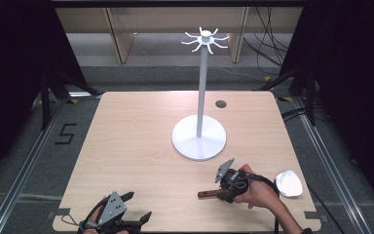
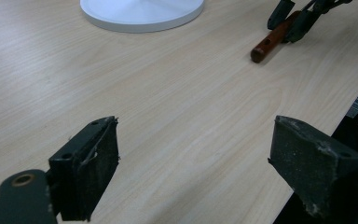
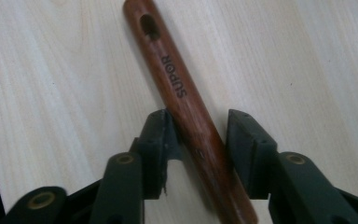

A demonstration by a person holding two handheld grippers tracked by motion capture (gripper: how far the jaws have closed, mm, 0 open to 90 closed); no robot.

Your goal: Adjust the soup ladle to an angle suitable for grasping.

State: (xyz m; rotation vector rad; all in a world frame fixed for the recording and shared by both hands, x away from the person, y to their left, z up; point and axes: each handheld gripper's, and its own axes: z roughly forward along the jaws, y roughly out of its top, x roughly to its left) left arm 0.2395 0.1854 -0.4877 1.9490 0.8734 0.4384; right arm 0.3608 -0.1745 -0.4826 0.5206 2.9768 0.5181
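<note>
A reddish-brown wooden handle (image 3: 177,79) printed "SUPOR", with a hanging hole near its end, lies on the light wooden table (image 1: 136,146). It also shows in the high view (image 1: 207,193) and in the left gripper view (image 2: 270,43). My right gripper (image 3: 198,135) straddles the handle, its left pad touching the wood and a thin gap at its right pad, so it stands open. A hand holds this gripper (image 1: 222,194) at the front right. My left gripper (image 1: 139,204) is wide open at the front edge, with nothing between its fingers (image 2: 93,172).
A white stand (image 1: 198,141) with a round base, a tall pole and hooks on top sits mid-table; its base (image 2: 140,11) lies ahead of the left gripper. A white rounded object (image 1: 288,183) sits behind the right hand; any link to the handle is hidden.
</note>
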